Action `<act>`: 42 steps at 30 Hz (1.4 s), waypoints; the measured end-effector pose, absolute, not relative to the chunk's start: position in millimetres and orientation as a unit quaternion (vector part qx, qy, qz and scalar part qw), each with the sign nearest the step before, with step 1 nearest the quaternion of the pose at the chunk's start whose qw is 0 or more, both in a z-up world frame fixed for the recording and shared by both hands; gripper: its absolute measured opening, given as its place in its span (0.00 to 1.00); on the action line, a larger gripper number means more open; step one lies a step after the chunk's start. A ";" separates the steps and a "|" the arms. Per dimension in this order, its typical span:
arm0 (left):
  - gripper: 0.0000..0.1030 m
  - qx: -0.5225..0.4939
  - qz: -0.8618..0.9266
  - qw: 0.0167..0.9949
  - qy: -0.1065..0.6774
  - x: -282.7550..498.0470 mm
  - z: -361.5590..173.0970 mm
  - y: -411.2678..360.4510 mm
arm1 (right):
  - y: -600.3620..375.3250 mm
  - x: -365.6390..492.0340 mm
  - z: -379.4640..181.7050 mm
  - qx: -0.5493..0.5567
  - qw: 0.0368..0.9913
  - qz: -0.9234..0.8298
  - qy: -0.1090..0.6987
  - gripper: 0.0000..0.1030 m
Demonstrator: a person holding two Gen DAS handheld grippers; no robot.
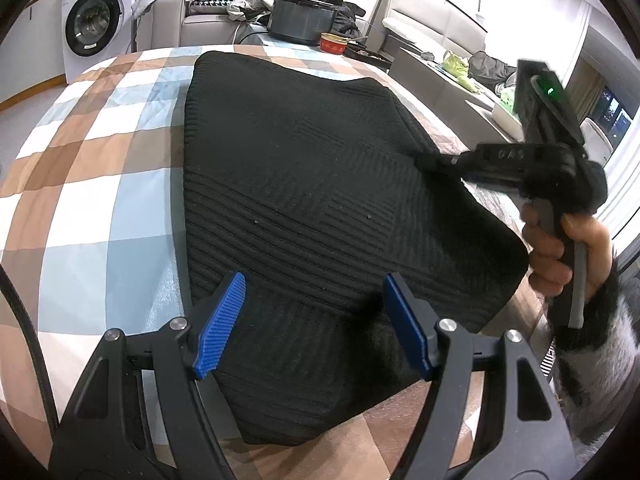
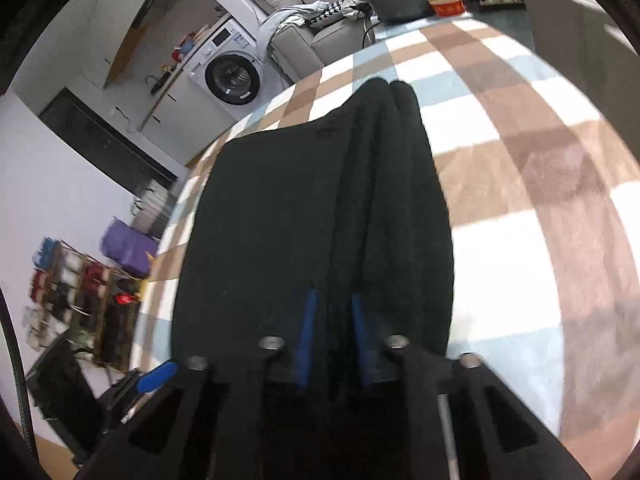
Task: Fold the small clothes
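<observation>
Nearest the left wrist camera, the left tool [image 1: 314, 320] hangs with its ribbed blue pads [image 1: 222, 322] standing wide apart, nothing between them, just above the near end of the black ribbed-knit garment [image 1: 304, 200]. That garment lies flat and lengthwise on the checked brown, blue and white cloth covering the worktop [image 1: 92, 184], already doubled over to judge by its thick rounded near edge.

Further along, at the garment's right-hand edge, the right tool [image 2: 332, 340] is closed narrow on a bunch of the knit: in the right wrist view the fabric rises in two or three soft ridges from between the blue pads, so the pinch seems to have gathered several layers. A hand [image 1: 560, 252] in a fuzzy grey sleeve works the trigger grip.

The knit looks thick, limp and fairly heavy for its size; it will sag and stretch from any single pinch rather than keep its shape. The ribs should give the pads good bite, so slipping seems unlikely, and nothing here is fragile. Best holds are probably at corners or along a folded edge, taking all layers together, with the free tool pinning or lifting the matching corner.

Beyond the garment stand a red round tin [image 1: 334, 43] and a dark grey lidded pot [image 1: 302, 18].
</observation>
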State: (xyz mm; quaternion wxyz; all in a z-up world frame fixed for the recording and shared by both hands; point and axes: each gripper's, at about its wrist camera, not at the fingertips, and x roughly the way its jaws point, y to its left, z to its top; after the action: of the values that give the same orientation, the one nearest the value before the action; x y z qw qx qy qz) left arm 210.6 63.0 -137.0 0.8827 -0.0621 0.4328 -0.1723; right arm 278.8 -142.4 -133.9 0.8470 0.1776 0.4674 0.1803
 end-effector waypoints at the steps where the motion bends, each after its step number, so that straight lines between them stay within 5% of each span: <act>1: 0.67 -0.062 -0.172 0.883 0.432 209.9 -136.8 63.2 | -140.7 275.5 -125.8 0.168 0.856 0.187 0.451 0.08; 5: 0.67 -0.064 -0.175 0.883 0.430 209.6 -136.7 63.9 | -131.1 266.7 -101.3 0.109 0.887 0.182 0.411 0.07; 9: 0.67 -0.061 -0.172 0.884 0.430 208.1 -136.0 64.5 | -122.3 278.7 -139.3 0.073 0.868 0.136 0.473 0.08; 13: 0.67 -0.067 -0.165 0.887 0.427 207.0 -132.8 69.1 | -138.8 272.0 -133.4 0.128 0.853 0.159 0.480 0.23; 19: 0.67 -0.074 -0.180 0.886 0.420 205.2 -129.4 63.2 | -149.6 217.7 -131.9 0.170 0.822 0.236 0.489 0.25; 22: 0.67 -0.060 -0.189 0.884 0.424 204.8 -131.7 50.0 | -137.1 199.1 -136.4 0.119 0.839 0.219 0.483 0.25; 24: 0.67 -0.047 -0.186 0.884 0.426 205.2 -134.7 44.2 | -129.1 189.7 -129.6 0.101 0.853 0.218 0.464 0.09; 42: 0.67 -0.040 -0.202 0.882 0.424 232.8 -128.3 27.3 | -113.9 185.3 -93.2 0.016 0.900 0.198 0.387 0.14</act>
State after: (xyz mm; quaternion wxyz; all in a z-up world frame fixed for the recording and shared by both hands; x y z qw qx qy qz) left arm 232.8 27.3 -128.3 0.8822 -0.0396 0.4236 -0.2016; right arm 185.3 -113.9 -93.2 0.9004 0.0158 0.3869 0.1983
